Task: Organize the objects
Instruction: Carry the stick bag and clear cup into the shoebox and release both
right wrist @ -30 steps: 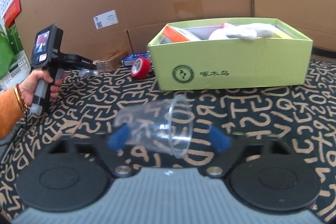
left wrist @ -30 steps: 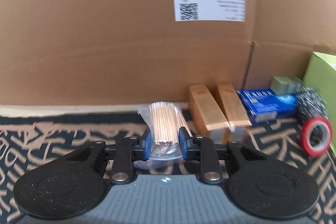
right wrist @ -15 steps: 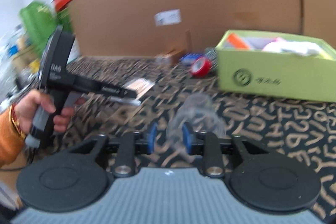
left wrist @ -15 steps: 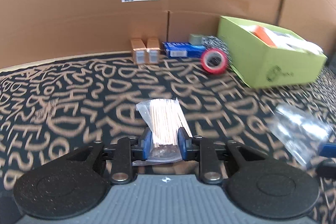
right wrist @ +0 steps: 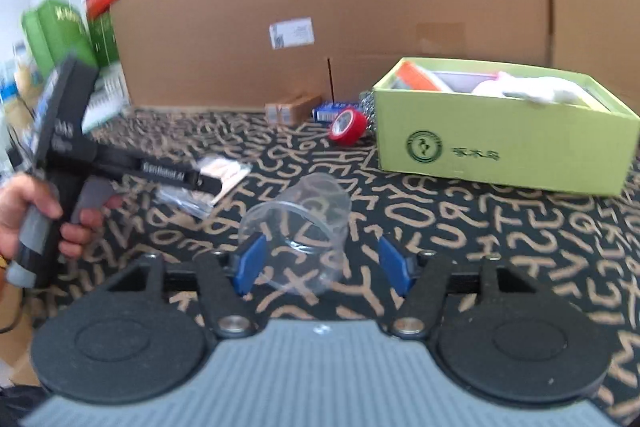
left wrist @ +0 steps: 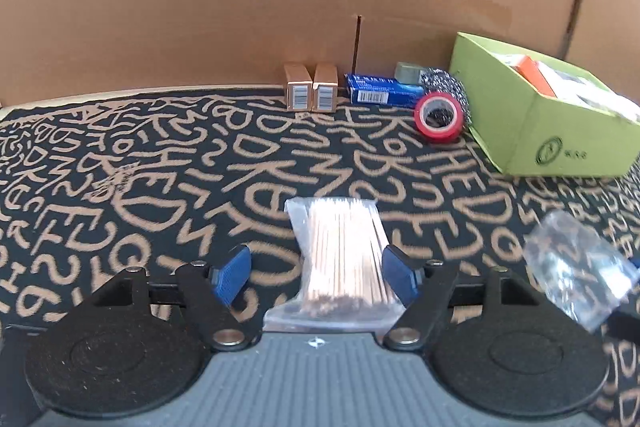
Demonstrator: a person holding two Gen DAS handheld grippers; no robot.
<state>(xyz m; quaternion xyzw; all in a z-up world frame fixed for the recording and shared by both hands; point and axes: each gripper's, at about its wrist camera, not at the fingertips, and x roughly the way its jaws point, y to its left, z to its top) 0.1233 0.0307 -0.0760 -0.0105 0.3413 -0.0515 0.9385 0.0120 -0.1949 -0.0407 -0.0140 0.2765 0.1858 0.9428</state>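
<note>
- Bag of wooden sticks point(left wrist: 345, 259): clear plastic packet, lying on the patterned tabletop point(left wrist: 160, 187) between the blue pads of the left claw point(left wrist: 316, 273). Jaws opening; the left pad stands clear of the packet, the right pad is right at its edge, and whether it touches cannot be told.
- Clear plastic cup point(right wrist: 298, 231): on its side, mouth toward the camera, between the pads of the right claw point(right wrist: 322, 263). Jaws opening; left pad at the rim, right pad well off it. No grip evident.
- Left hand point(right wrist: 38, 211) wraps the handle of its gripper, seen from the right wrist view.
- Green box point(right wrist: 500, 143): open top, items inside, right of centre.
- Red tape roll point(left wrist: 439, 115): just beside the box, on edge.
- Two tan cartons point(left wrist: 310, 93) and a blue carton point(left wrist: 382, 91): along the cardboard wall point(left wrist: 160, 7).
</note>
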